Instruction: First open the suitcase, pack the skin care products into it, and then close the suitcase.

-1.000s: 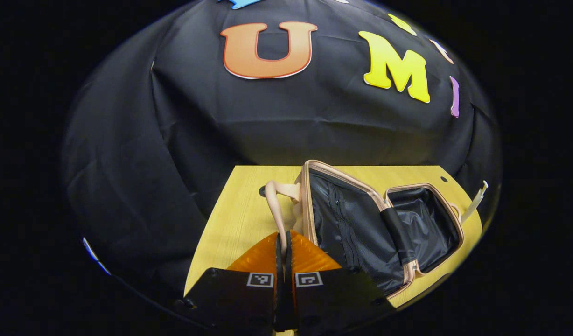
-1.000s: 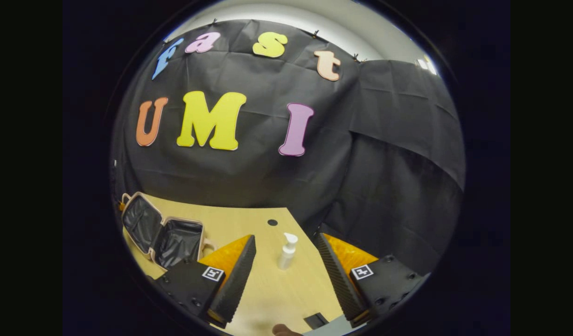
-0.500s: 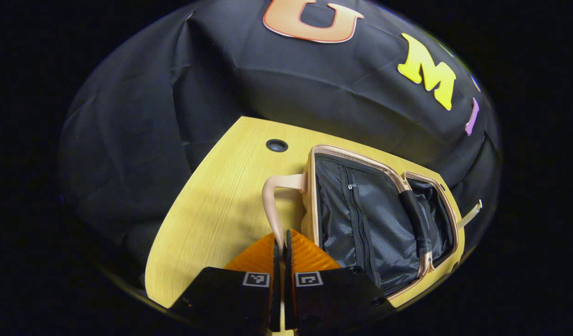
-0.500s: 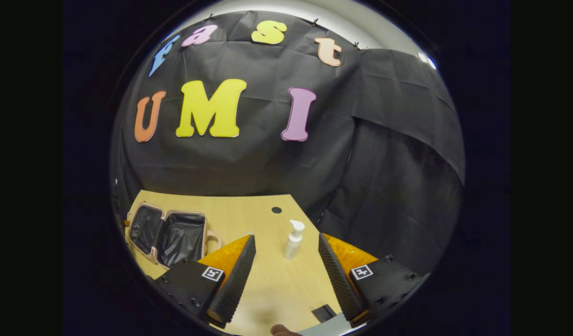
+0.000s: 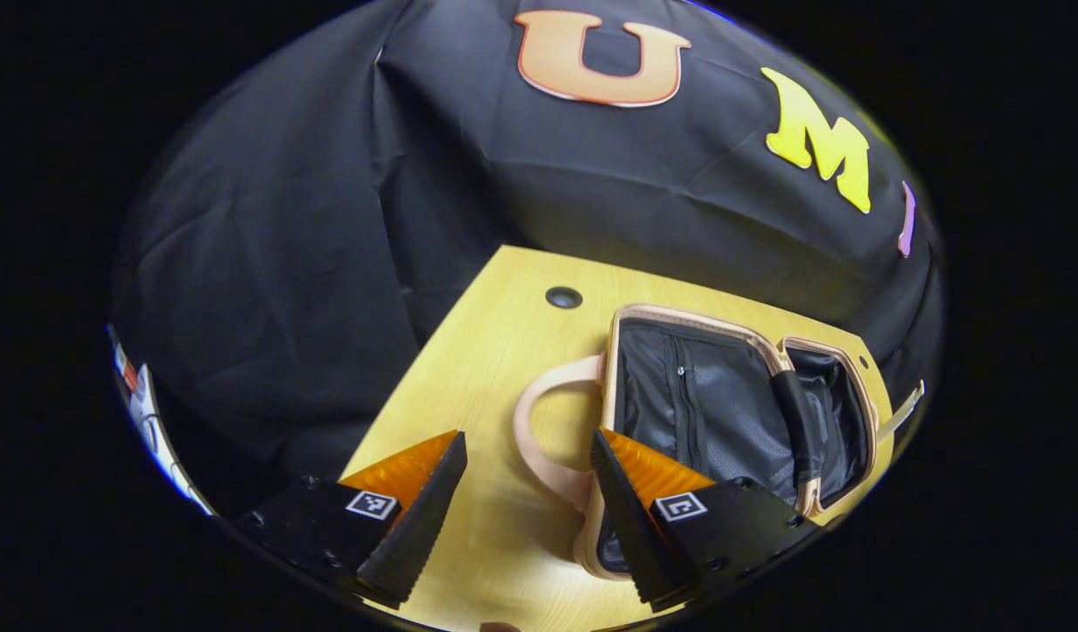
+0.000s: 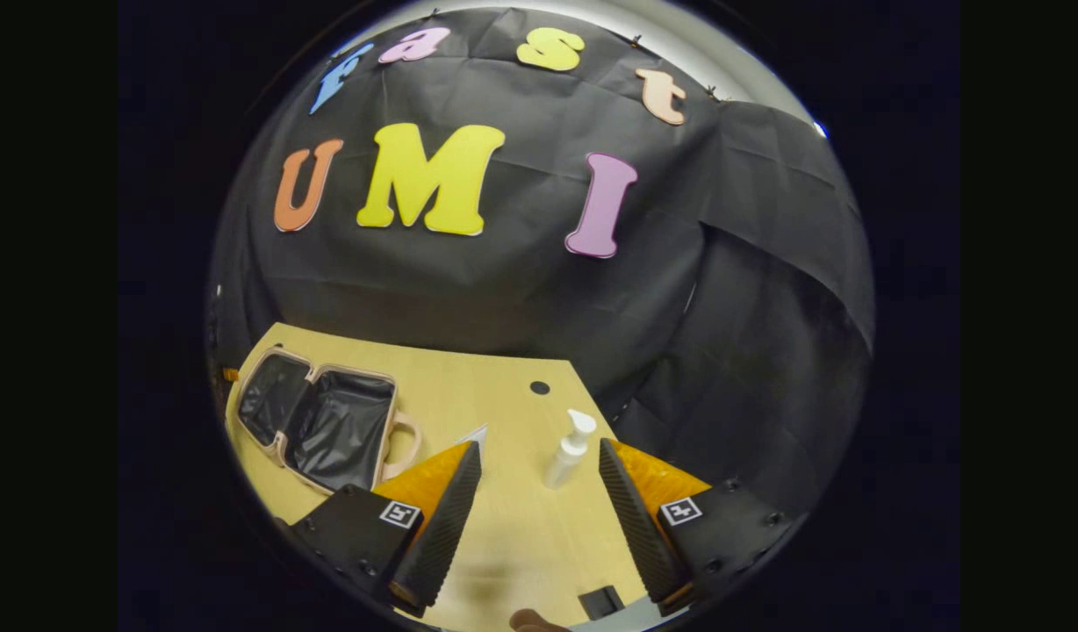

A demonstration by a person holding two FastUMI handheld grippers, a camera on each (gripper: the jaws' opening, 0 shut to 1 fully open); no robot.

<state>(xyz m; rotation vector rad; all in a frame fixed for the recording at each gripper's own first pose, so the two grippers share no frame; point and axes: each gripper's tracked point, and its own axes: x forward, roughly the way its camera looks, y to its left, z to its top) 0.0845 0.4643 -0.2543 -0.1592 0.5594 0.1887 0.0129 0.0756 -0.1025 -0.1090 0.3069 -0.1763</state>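
Lying flat and wide open on the wooden table [image 5: 469,369], the suitcase [image 5: 706,412] shows both dark-lined halves face up, a zipped mesh pocket in the nearer one and a black strap across the hinge. In the left gripper view its pale looped handle [image 5: 539,439] curves out toward the left claw [image 5: 523,465], and the loop sits right in the gap between the two fingers. The left claw is spread wide, nothing pinched: one finger hangs over bare table, the other over the near corner of the case, and I cannot tell whether that finger touches the rim. A round dark hole [image 5: 564,297] in the tabletop lies beyond the handle, toward the black cloth wall.

Over on the other side, the right claw [image 6: 539,487] is parted just as broadly and holds nothing. Straight ahead of it, between the lines of its two fingers but a little toward its right one, a white pump bottle [image 6: 570,449] stands upright on the table, untouched, with clear table between it and the fingertips. From the right gripper view the suitcase [image 6: 319,421] lies well off to the left, near the table's far-left edge, its handle [image 6: 407,443] pointing toward the bottle's side. A small dark block [image 6: 602,602] rests on the table down close to the claw's base.
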